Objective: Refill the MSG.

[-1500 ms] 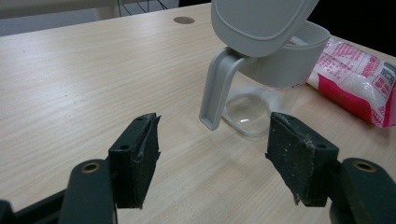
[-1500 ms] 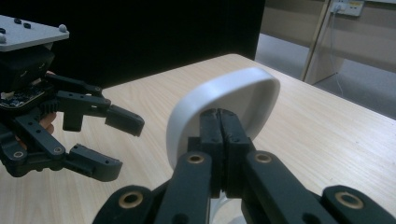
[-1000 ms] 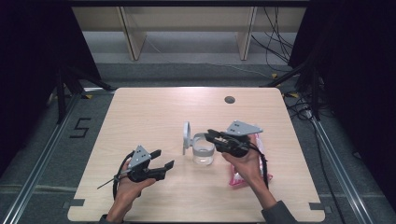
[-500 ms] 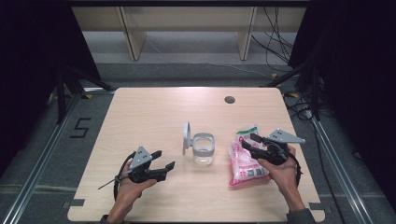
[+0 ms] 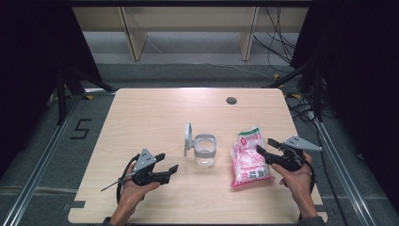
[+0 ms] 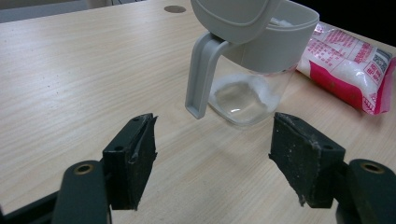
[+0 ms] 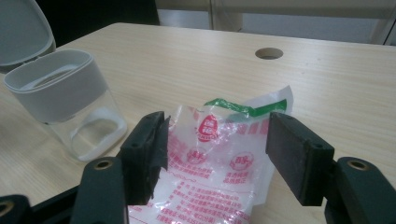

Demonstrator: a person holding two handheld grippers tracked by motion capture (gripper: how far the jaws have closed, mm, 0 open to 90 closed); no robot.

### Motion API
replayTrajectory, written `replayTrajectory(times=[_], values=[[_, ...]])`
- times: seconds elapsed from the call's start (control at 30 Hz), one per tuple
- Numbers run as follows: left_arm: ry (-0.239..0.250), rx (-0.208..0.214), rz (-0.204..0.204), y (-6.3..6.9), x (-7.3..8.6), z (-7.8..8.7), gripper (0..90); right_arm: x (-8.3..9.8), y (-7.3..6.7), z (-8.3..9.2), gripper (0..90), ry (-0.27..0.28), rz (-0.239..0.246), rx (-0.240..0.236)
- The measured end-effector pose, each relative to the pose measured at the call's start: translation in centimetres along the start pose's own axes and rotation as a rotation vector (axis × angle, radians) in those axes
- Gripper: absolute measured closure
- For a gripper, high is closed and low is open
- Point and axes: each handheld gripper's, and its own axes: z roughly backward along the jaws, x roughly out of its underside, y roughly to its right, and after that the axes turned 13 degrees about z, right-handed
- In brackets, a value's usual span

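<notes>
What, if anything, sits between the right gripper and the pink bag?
Nothing visible. The right gripper sits at the right edge of the bag, jaws just opened, pads apart with the bag's top between and beyond them. The open clear jar stands apart, left of the bag.

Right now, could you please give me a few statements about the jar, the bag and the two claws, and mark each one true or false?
1. The jar has its lid flipped open. True.
2. The pink bag stands upright inside the jar. False: it lies flat on the table, beside the jar.
3. The right claw is open over the bag. True: its jaws have just been opening, with the bag's top edge below them and no pad pressing on it.
4. The left claw is clamped on the jar's handle. False: its jaws stand open and apart from the jar.
5. A round hole sits near the table's far edge. True.
</notes>
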Motion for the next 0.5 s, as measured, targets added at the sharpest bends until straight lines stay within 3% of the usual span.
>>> replayTrajectory(times=[0.07,0.1,0.23,0.27,0.33,0.4,0.43,0.5], values=[[0.0,0.005,-0.003,0.1,0.0,-0.1,30.6,0.2,0.5,-0.2,36.8,-0.011,0.024,0.004],[0.0,0.006,-0.001,0.1,0.1,-0.1,30.6,0.2,0.1,-0.1,36.5,-0.015,-0.021,0.005],[0.003,0.013,0.007,0.2,0.2,-0.4,30.4,0.2,0.6,-0.1,36.6,-0.017,0.008,0.029],[0.001,0.018,0.005,0.2,0.2,-0.4,30.3,0.2,0.7,-0.1,36.5,-0.017,0.002,0.01],[-0.01,0.012,-0.002,0.2,0.3,-0.4,30.3,0.3,0.6,-0.1,35.5,-0.038,-0.016,0.017],[-0.01,0.016,-0.005,0.4,0.3,-0.5,30.3,0.4,0.8,-0.3,34.8,-0.035,-0.01,0.022],[-0.015,0.014,-0.008,0.4,0.3,-0.4,30.2,0.5,1.1,-0.4,34.5,-0.04,0.021,0.036],[-0.014,0.019,-0.004,0.6,0.3,-0.5,30.2,0.5,1.3,-0.4,33.9,-0.064,0.008,0.021]])
